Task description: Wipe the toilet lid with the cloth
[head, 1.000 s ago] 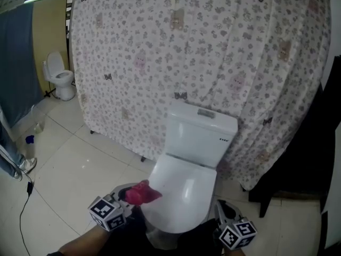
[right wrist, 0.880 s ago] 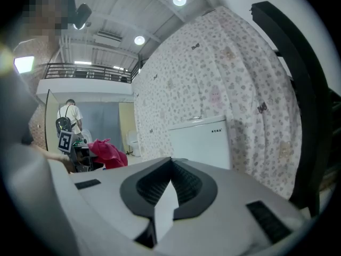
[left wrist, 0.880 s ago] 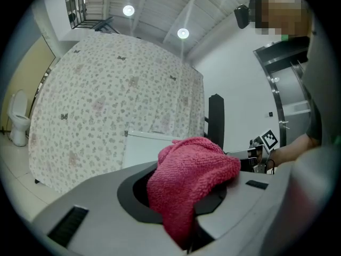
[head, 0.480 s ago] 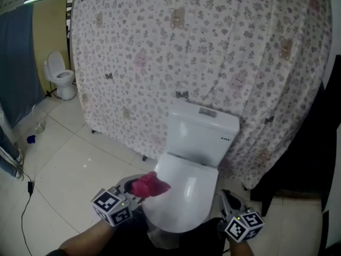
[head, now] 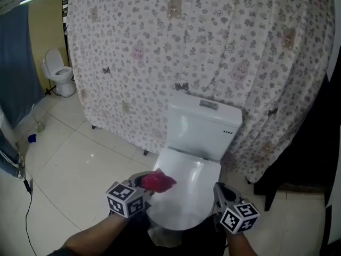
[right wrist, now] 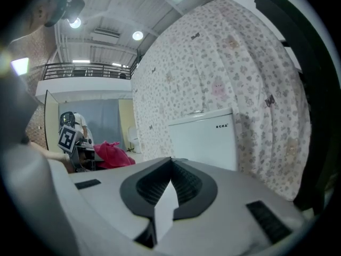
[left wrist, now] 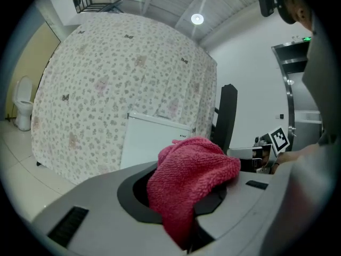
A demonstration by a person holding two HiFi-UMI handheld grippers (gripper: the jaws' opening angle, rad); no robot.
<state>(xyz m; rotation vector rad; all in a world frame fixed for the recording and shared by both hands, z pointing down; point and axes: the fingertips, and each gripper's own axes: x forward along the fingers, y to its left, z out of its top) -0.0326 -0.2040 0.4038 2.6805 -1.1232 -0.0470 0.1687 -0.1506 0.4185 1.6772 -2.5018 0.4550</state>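
Looking down on a glossy white toilet lid (head: 187, 193), closed, at lower centre, with a flower-printed fabric curtain (head: 186, 47) behind and pale floor tiles (head: 74, 159) at left. Pinching a crumpled red terry cloth (head: 158, 182) in the left gripper (head: 145, 182) over the lid's left edge. Holding the right gripper (head: 220, 190) at lower right, jaws pressed together, empty.

The left gripper (head: 145, 181), carrying the red cloth (head: 160, 182), moves right and forward from beside the toilet's front until the cloth overlaps the left edge of the toilet lid (head: 193, 188), while the right gripper (head: 219, 190) edges forward along the lid's right side.
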